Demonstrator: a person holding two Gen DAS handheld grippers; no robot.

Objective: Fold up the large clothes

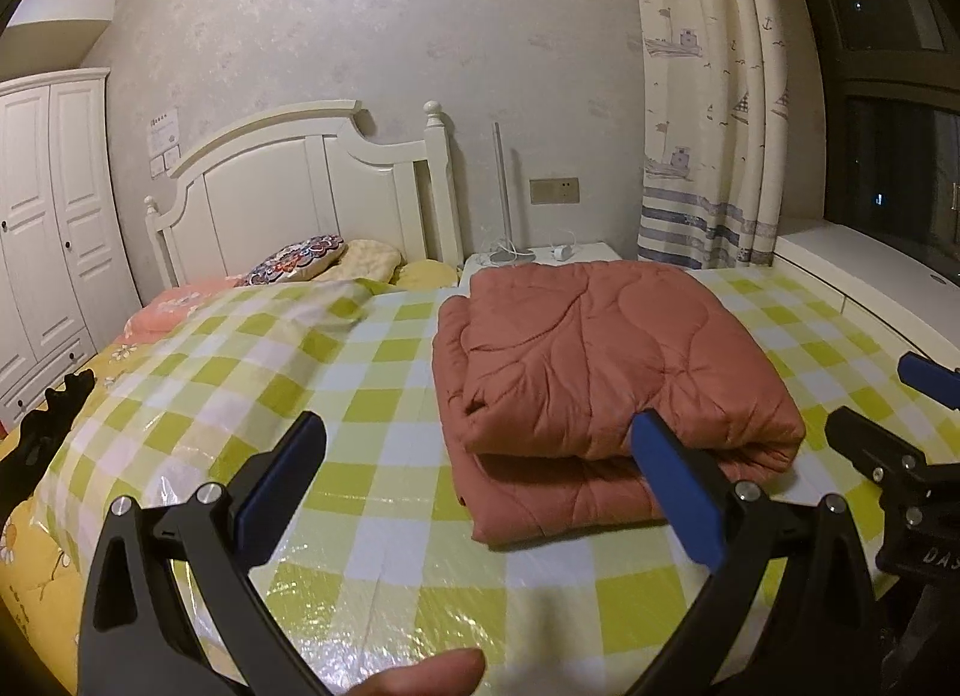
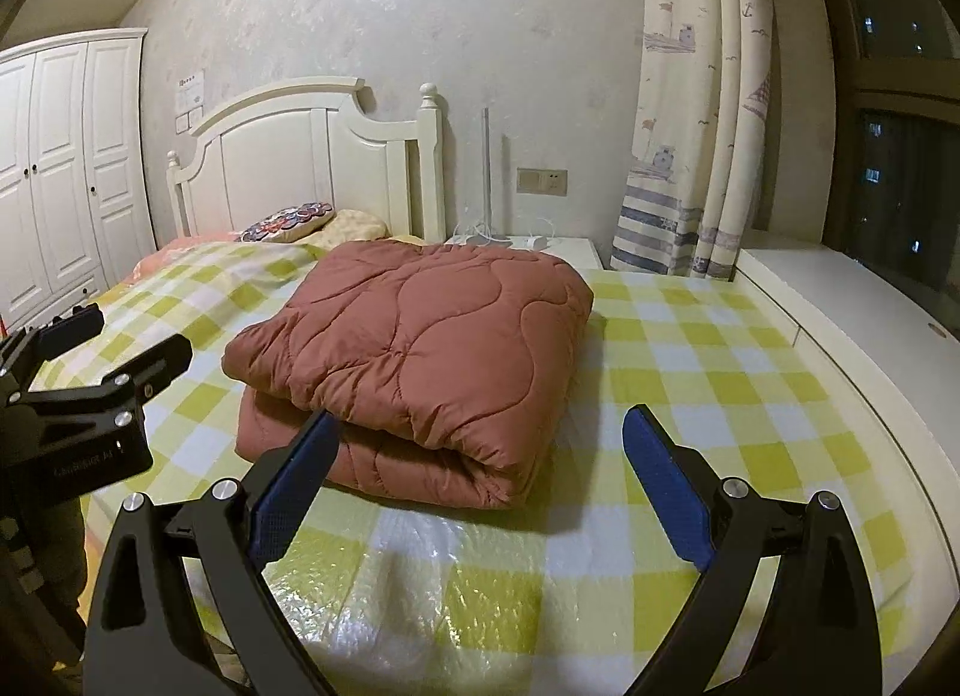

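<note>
Left gripper (image 1: 480,486): jaws wide, holding nothing, lower centre of frame. Right gripper (image 2: 480,480): jaws wide, empty. Folded quilt (image 2: 414,360) lies mid-frame on the checked sheet (image 2: 690,348), long axis running toward the headboard (image 2: 306,156), folded edge nearest camera.

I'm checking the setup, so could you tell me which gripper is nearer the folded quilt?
Right. The right gripper faces the quilt head-on at its near edge; the left gripper is off its left side.
</note>
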